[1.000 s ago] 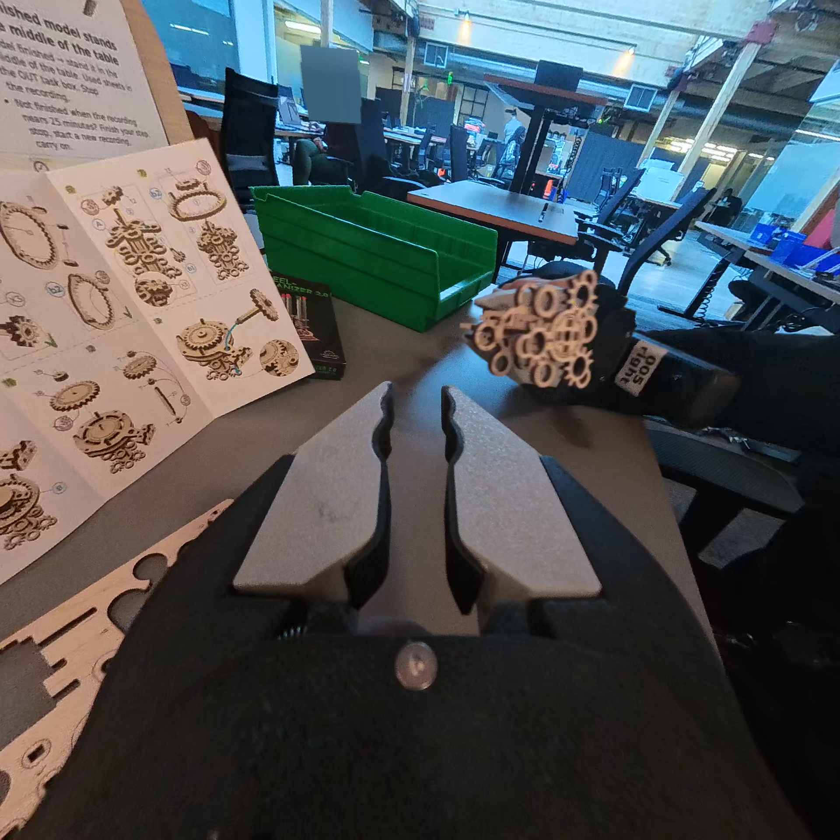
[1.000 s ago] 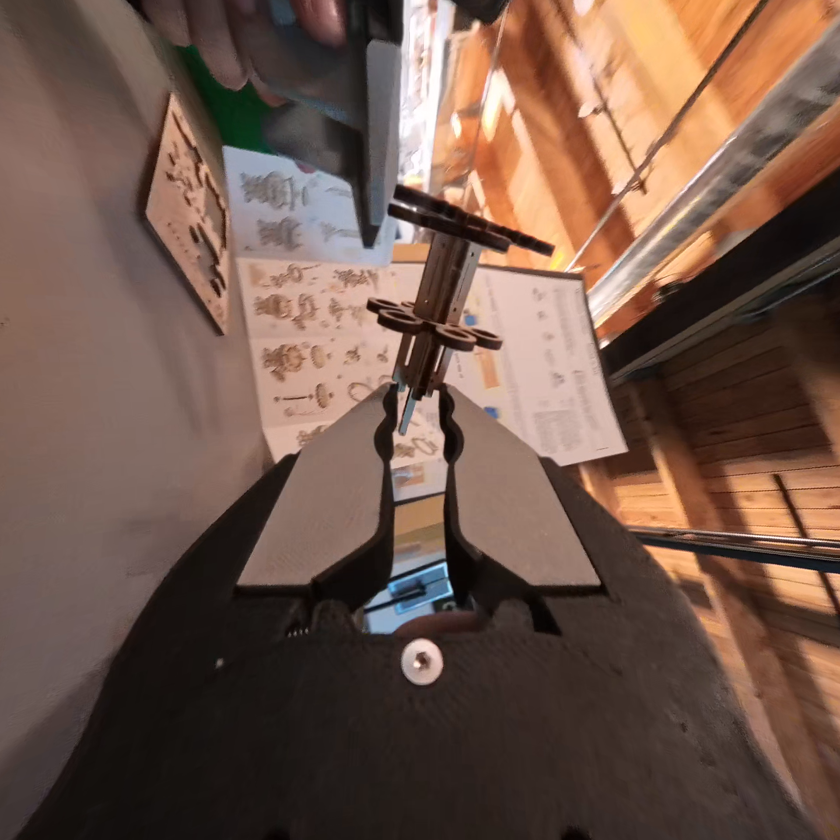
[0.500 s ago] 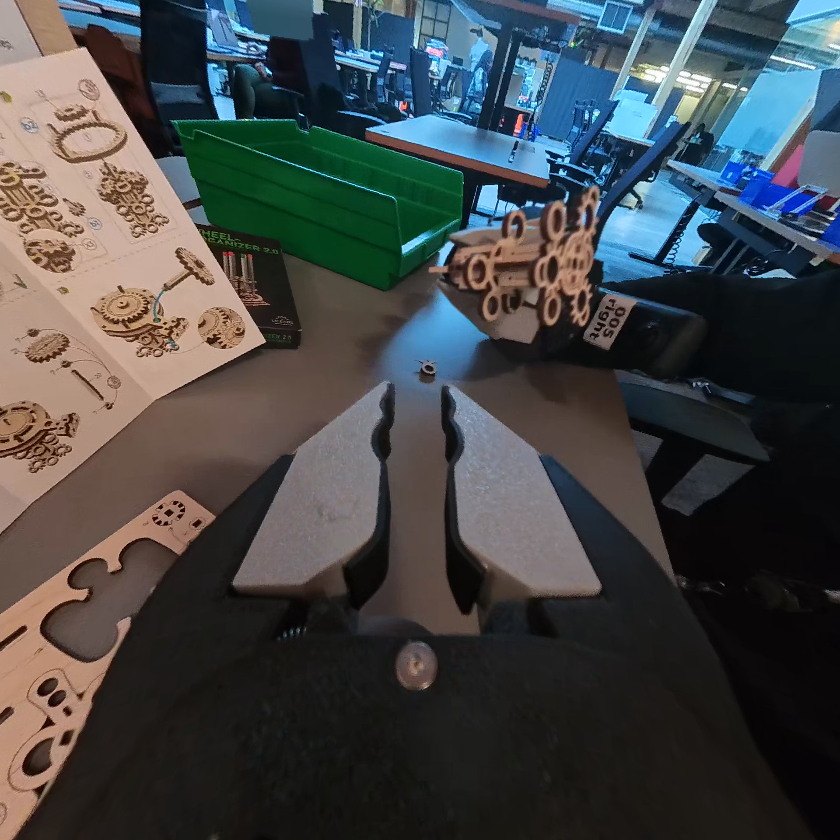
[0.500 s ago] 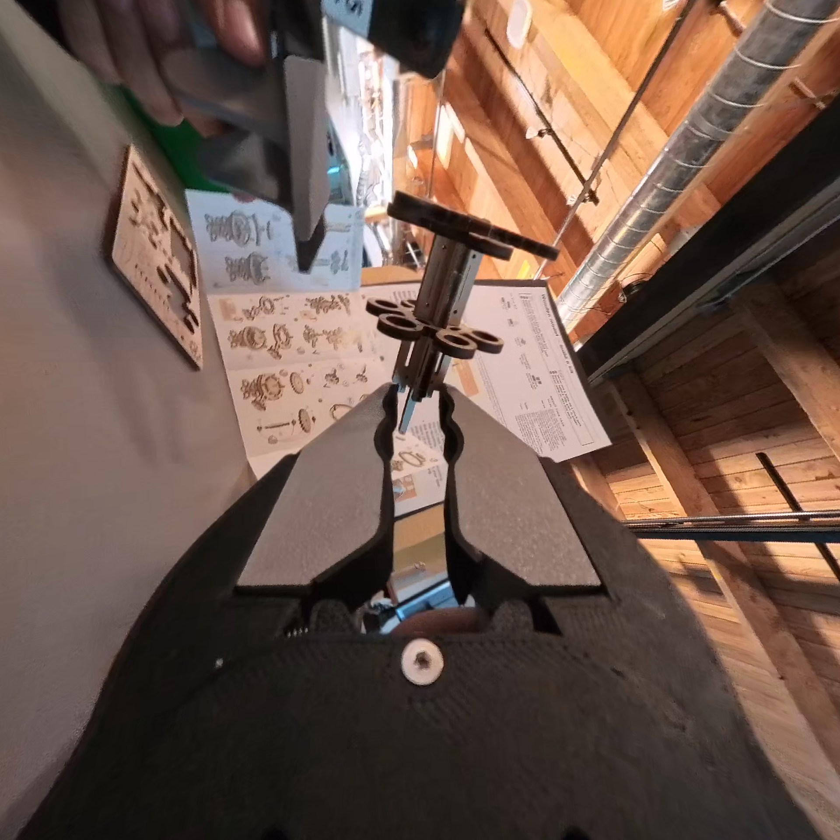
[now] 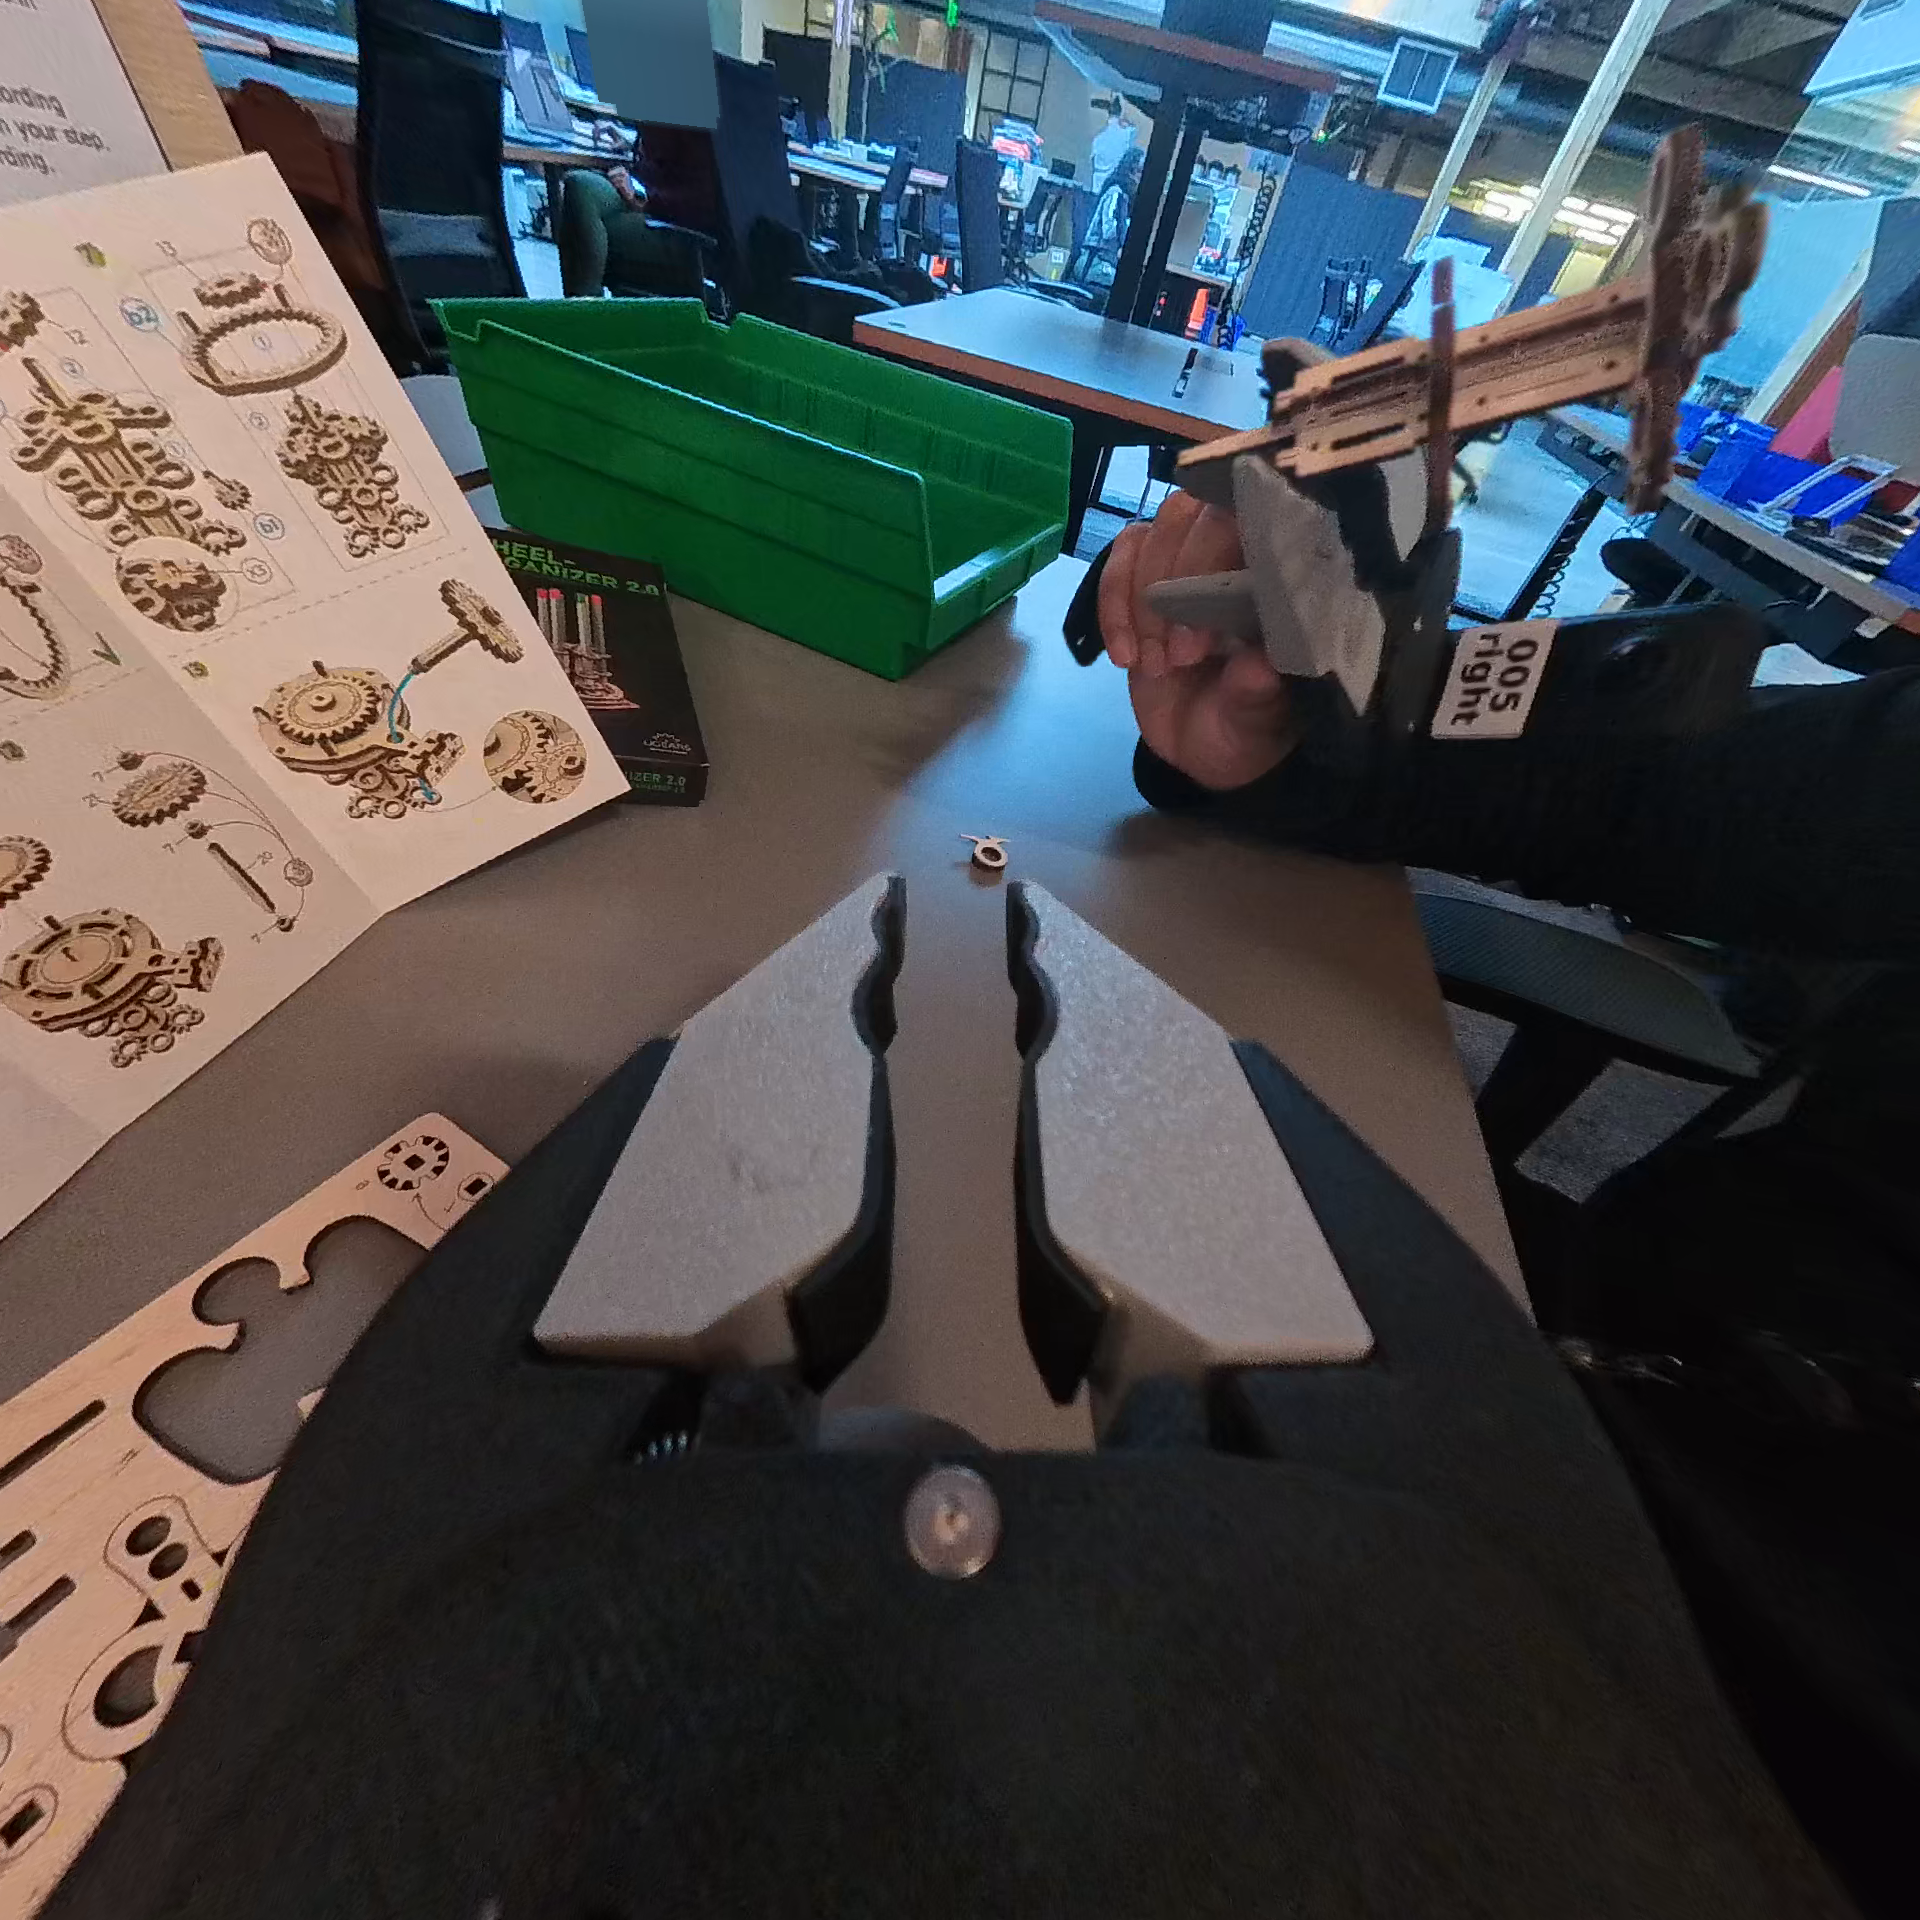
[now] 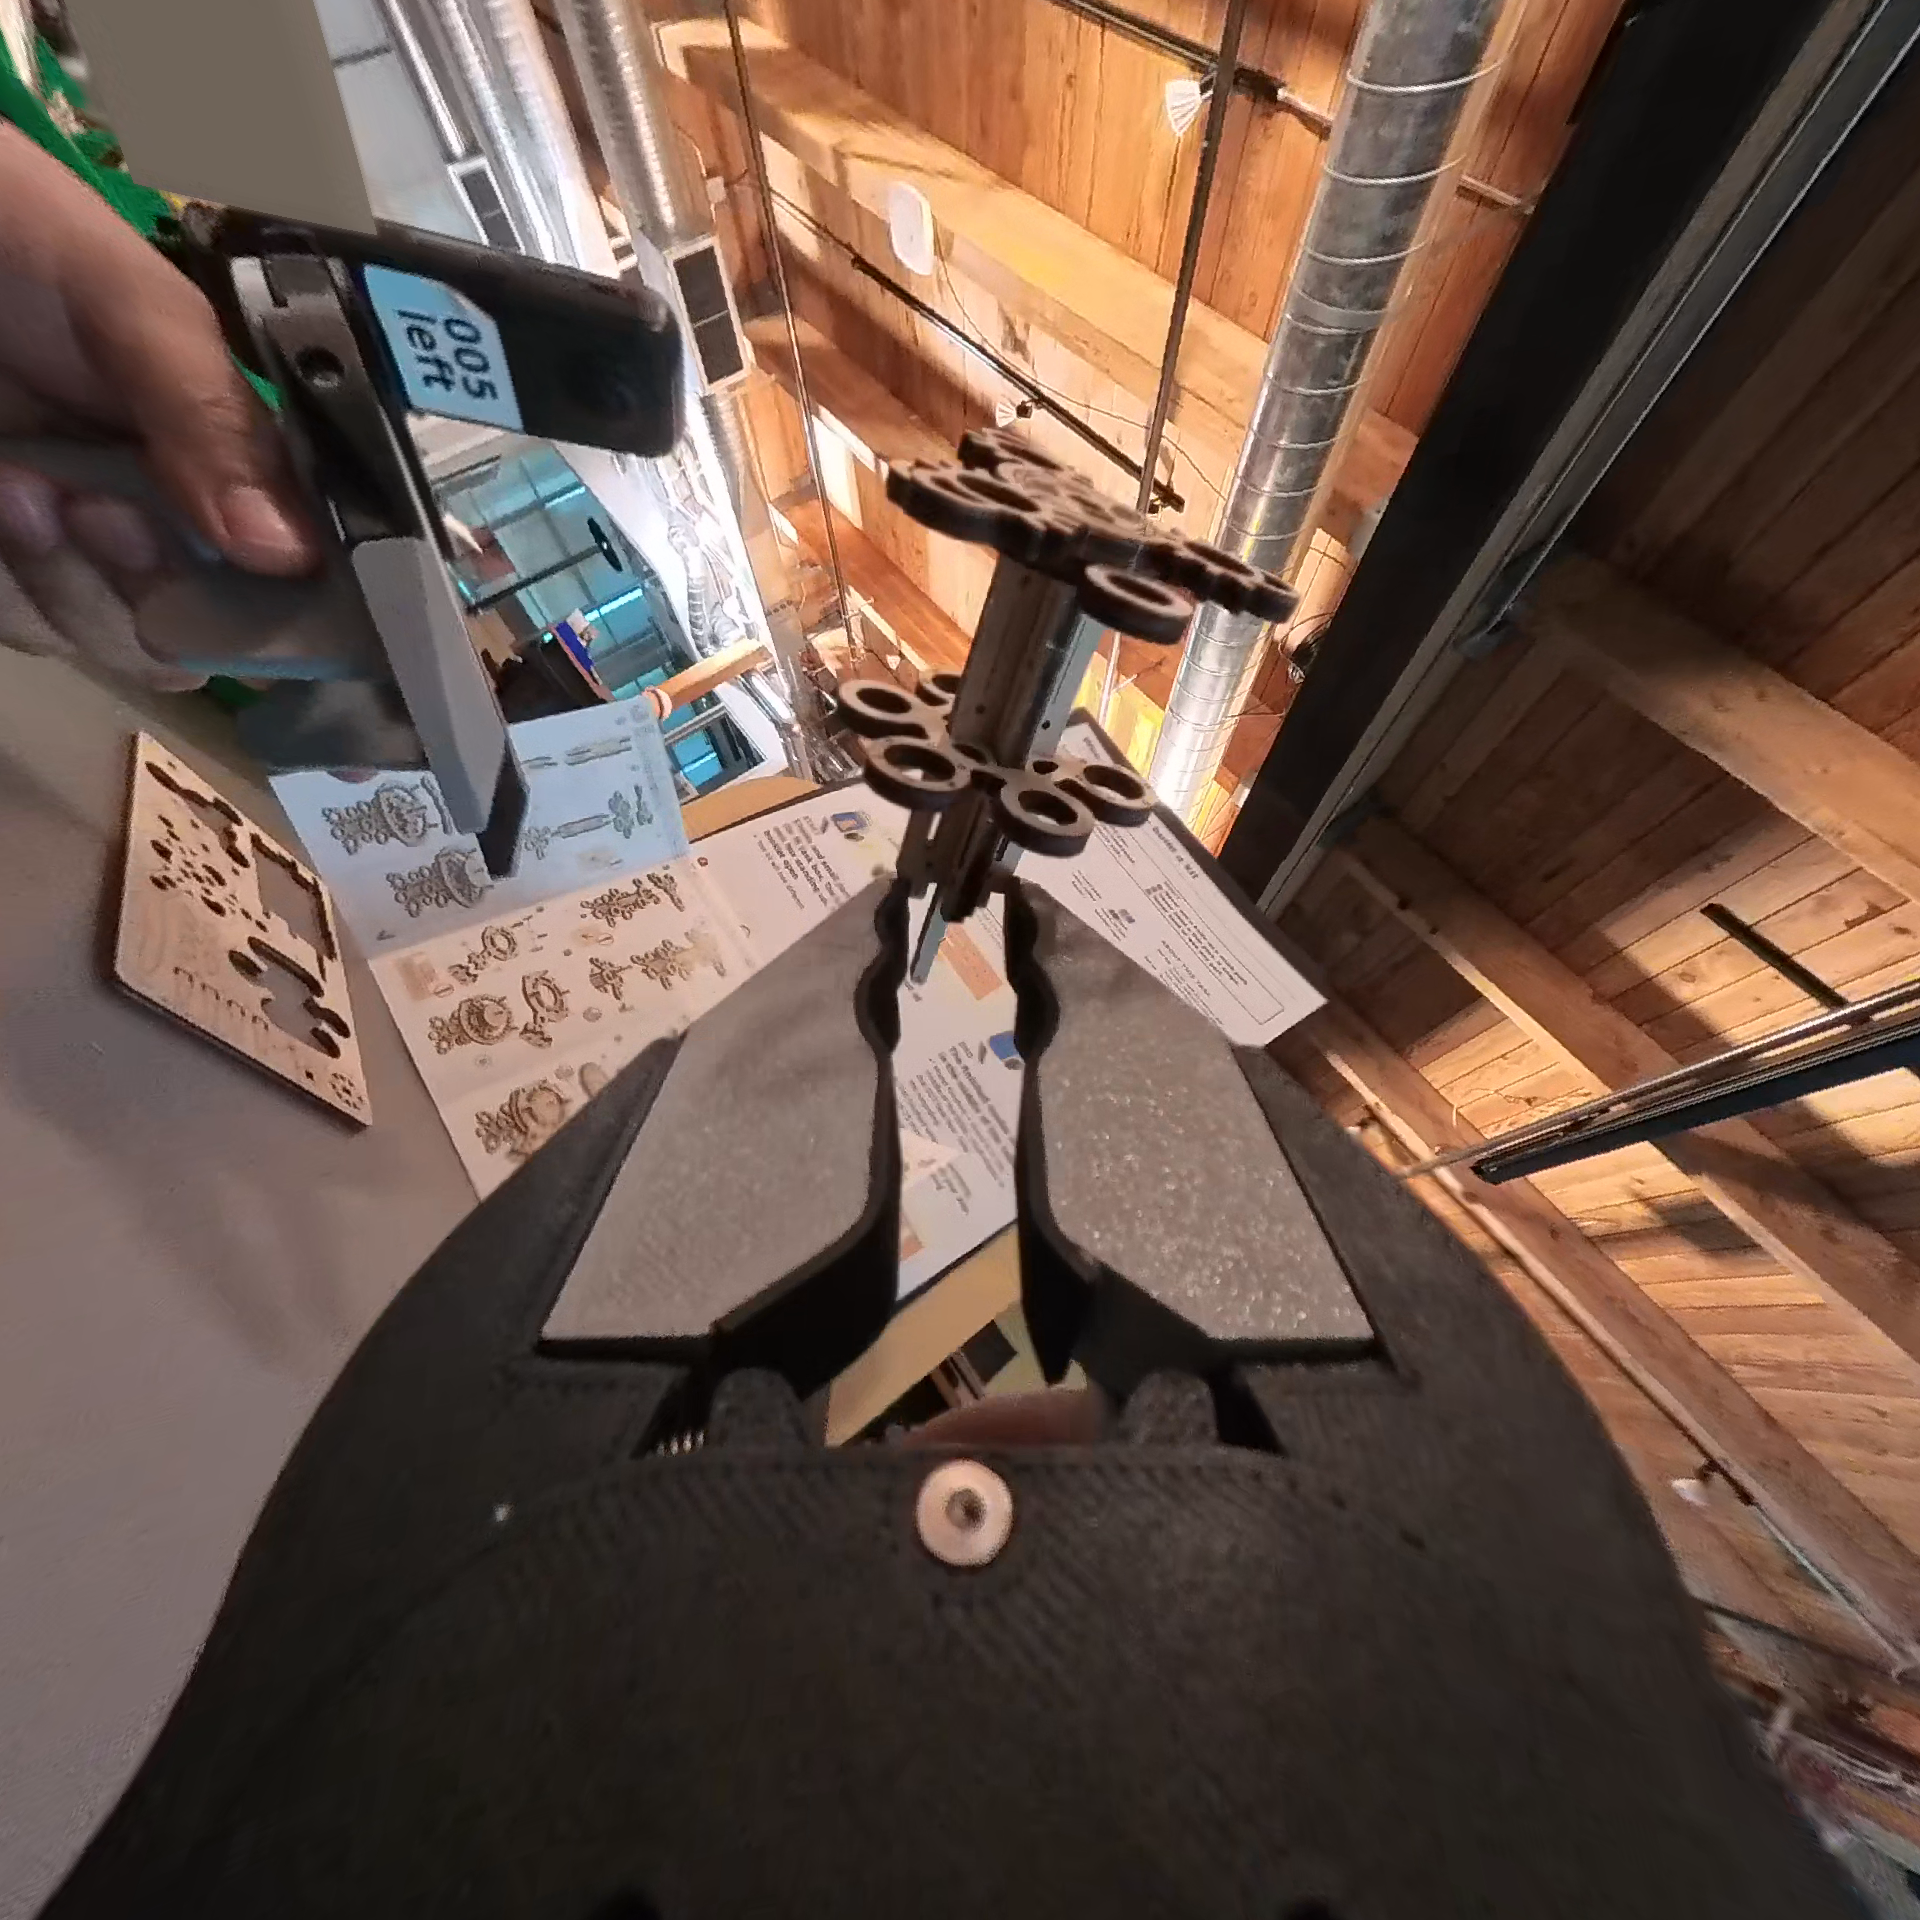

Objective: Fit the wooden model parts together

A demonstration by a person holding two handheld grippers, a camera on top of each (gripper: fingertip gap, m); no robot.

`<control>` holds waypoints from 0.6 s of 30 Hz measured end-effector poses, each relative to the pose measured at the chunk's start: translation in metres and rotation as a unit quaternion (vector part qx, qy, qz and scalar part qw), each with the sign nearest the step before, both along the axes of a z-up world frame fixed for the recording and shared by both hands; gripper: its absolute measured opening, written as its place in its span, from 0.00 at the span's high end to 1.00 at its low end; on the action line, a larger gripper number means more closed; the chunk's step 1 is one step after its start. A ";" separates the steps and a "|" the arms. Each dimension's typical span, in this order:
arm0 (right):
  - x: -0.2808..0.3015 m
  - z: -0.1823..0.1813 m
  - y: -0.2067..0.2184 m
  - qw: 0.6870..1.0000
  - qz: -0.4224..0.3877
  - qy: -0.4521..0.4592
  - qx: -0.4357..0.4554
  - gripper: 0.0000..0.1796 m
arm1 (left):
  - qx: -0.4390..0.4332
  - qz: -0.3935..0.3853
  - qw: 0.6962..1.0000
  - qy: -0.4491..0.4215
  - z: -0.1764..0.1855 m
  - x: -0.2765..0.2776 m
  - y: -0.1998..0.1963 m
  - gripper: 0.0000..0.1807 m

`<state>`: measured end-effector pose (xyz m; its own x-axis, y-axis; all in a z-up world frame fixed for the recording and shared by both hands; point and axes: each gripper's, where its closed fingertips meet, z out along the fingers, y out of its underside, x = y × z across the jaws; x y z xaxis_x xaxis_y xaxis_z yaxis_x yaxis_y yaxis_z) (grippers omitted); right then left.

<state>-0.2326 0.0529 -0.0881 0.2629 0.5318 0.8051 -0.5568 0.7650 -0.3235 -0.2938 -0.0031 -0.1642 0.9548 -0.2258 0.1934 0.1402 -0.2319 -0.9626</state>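
My left gripper [image 5: 954, 902] hovers low over the grey table [image 5: 790, 935], jaws nearly together with nothing between them. A tiny wooden part [image 5: 985, 850] lies on the table just beyond its tips. My right gripper [image 6: 951, 914] is shut on the thin shaft end of the wooden model [image 6: 1023, 686], a column with ringed discs. In the left wrist view the right gripper [image 5: 1320, 499] holds the model [image 5: 1486, 379] raised at the right, its shaft running sideways. The left gripper [image 6: 483, 821] also shows in the right wrist view, left of the model and apart from it.
A folded instruction sheet [image 5: 260, 623] stands at the left. A green bin [image 5: 748, 468] and a black box [image 5: 613, 665] sit behind. A punched wooden sheet [image 5: 156, 1455] lies at the near left, and shows in the right wrist view [image 6: 239, 935]. The table's right edge [image 5: 1444, 1039] is close. The tips of one gripper are about 12 cm away from the tips of the other.
The right gripper has turned the model from facing me to side-on and lifted it up and right. The tiny part on the table has come into view near my left fingertips.
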 end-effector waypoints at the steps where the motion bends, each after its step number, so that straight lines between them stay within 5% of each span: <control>1: -0.001 -0.002 0.001 1.000 -0.006 0.001 0.008 0.92 | -0.002 0.001 1.000 0.001 -0.001 0.000 0.000 0.91; 18: -0.013 -0.014 0.010 0.998 -0.039 -0.013 0.043 0.92 | -0.011 -0.001 1.000 -0.005 -0.006 -0.001 0.001 0.91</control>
